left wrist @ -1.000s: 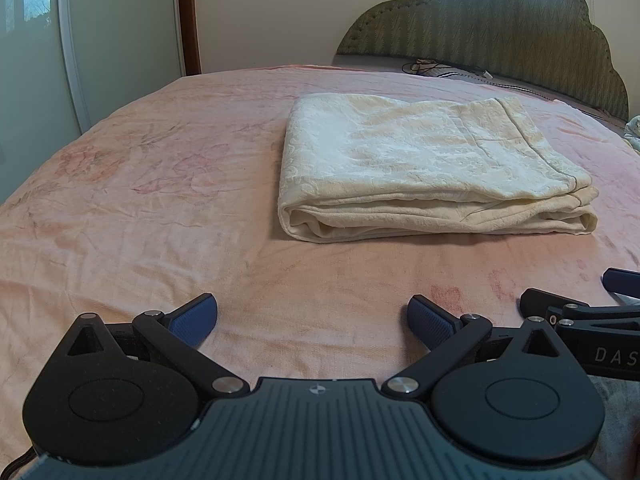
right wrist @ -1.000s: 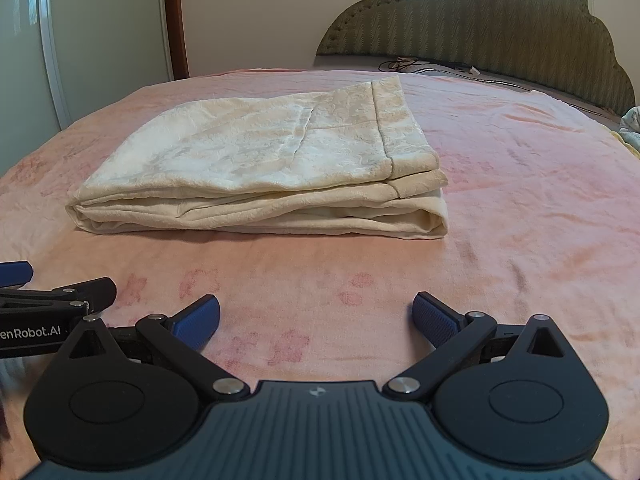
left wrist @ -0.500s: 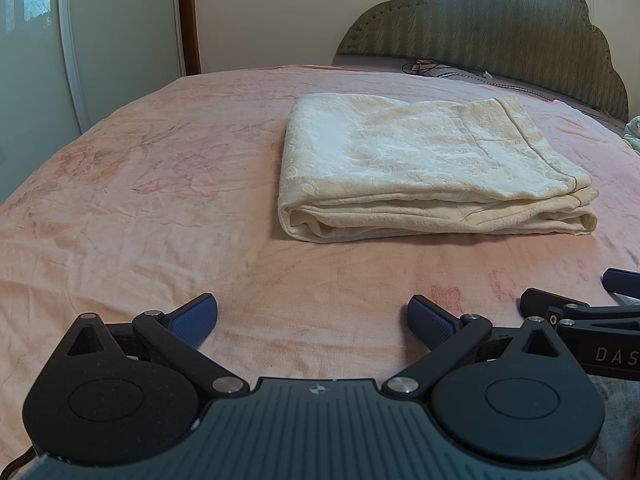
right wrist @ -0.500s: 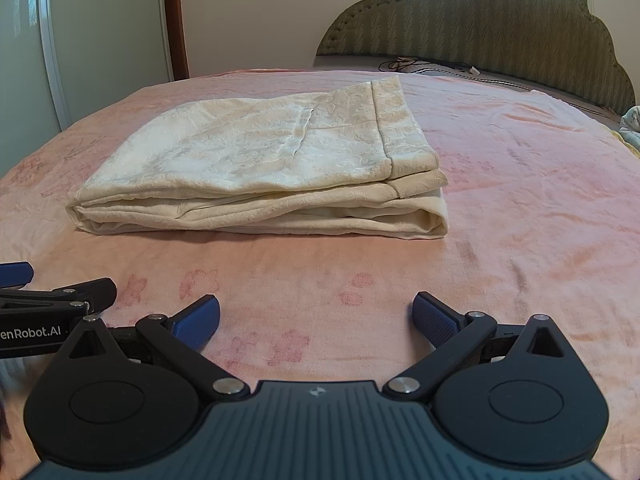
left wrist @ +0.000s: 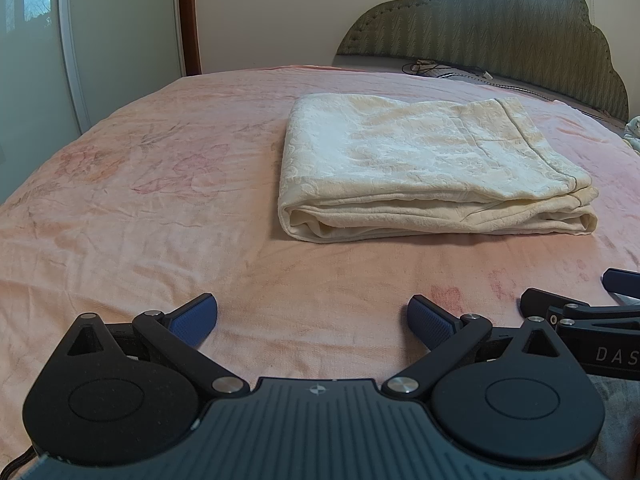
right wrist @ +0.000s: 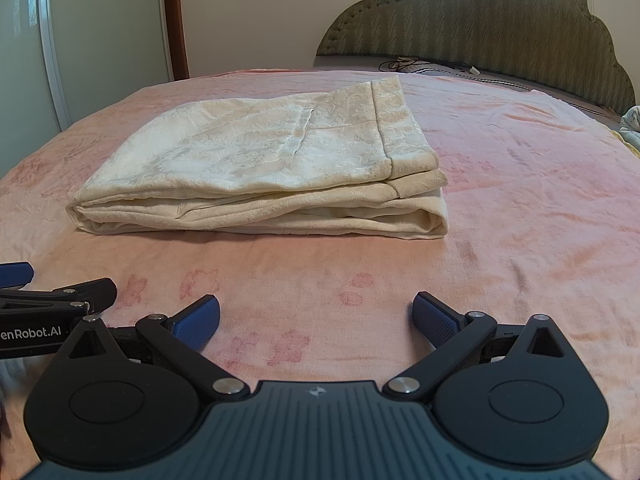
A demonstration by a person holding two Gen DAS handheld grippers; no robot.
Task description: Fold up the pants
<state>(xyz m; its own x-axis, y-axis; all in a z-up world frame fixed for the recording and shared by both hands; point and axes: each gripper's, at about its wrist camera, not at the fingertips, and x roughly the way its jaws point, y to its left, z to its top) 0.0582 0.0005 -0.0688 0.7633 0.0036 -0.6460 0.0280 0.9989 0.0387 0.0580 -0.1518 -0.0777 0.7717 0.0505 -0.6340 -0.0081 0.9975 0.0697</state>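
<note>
The cream pants point(left wrist: 424, 168) lie folded in a flat rectangular stack on the pink bedspread point(left wrist: 160, 200); they also show in the right wrist view point(right wrist: 272, 168). My left gripper point(left wrist: 313, 316) is open and empty, low over the bed, short of the stack's near edge. My right gripper point(right wrist: 316, 316) is open and empty, also short of the stack. Each gripper shows at the edge of the other's view: the right one point(left wrist: 580, 312) and the left one point(right wrist: 52, 296).
A green padded headboard point(left wrist: 500, 28) stands behind the bed with a cable point(left wrist: 436, 68) at its base. A wardrobe with sliding doors point(left wrist: 60, 48) is at the left. A bit of patterned cloth point(right wrist: 630, 124) lies at the far right edge.
</note>
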